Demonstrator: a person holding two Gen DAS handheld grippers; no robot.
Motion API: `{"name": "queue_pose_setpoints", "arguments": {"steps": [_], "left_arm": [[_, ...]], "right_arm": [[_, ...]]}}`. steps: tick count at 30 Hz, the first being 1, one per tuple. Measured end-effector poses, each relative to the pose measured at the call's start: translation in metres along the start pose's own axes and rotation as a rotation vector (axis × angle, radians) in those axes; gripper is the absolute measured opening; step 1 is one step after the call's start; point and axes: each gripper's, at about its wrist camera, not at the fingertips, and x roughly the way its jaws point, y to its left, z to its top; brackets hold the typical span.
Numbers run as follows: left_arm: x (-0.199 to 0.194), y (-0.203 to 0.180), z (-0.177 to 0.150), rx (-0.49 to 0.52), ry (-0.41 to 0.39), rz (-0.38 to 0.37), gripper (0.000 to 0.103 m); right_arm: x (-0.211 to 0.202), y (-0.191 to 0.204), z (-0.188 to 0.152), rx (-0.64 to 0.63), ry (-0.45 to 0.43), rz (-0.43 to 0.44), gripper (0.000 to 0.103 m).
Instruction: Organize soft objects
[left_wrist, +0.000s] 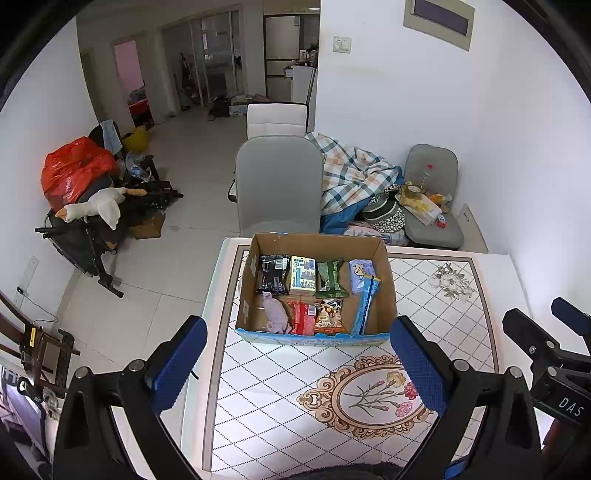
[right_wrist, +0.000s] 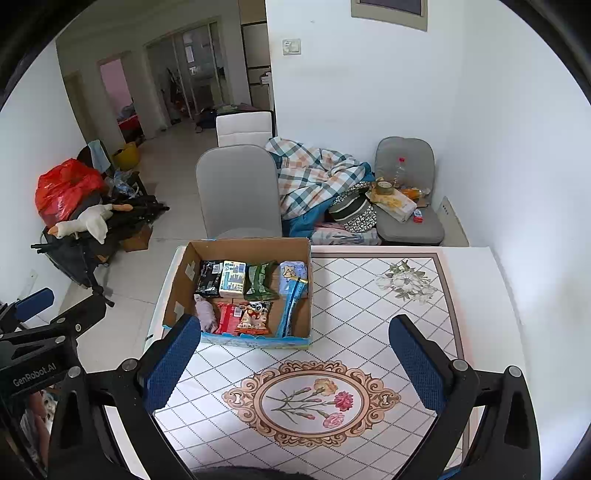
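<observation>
Cardboard, plain brown with a blue printed lower edge, makes up the open box (left_wrist: 317, 334) that sits at the far left part of the worktop (left_wrist: 443, 314), just in front of a grey chair (left_wrist: 279, 184). We judge it stands there so that both grippers can reach over its near wall without stretching across the patterned top.

Inside, the soft packets lie flat in two rows. At the back we see a black packet (left_wrist: 273, 274), a pale blue-and-cream packet (left_wrist: 303, 276), a green packet (left_wrist: 331, 280) and a lilac packet (left_wrist: 359, 271). In front lie a crumpled mauve cloth (left_wrist: 276, 314) against the left wall, a red packet (left_wrist: 302, 317) and an orange snack bag (left_wrist: 330, 315). A long blue packet (left_wrist: 365, 304) leans along the right wall, probably because it is too long to fit in a row.

Our left gripper (left_wrist: 297, 363) hangs above the worktop, short of the box, its blue pads spread wide with nothing between them. Our right gripper (right_wrist: 295, 363) does the same, also spread and empty, its left pad just over the box's near corner in the right wrist view. We hold both clear because nothing remains loose on the worktop; to our eye the sorting looks finished or very nearly so.
</observation>
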Motion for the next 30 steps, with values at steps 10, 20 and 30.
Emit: {"name": "queue_pose_setpoints", "arguments": {"steps": [10, 20, 30], "left_arm": [[0.0013, -0.0004, -0.0033, -0.004, 0.011, -0.005, 0.102], [0.0017, 0.0003, -0.0047, -0.004, 0.007, -0.001, 0.102], [0.0039, 0.0043, -0.0047, -0.01, 0.012, 0.003, 0.102]], "right_arm": [[0.0038, -0.0024, 0.0012, -0.003, -0.003, -0.014, 0.103], [0.006, -0.0023, -0.0016, -0.002, 0.0, -0.02, 0.103], [0.0095, -0.0008, -0.0031, -0.002, -0.002, -0.033, 0.103]]}}
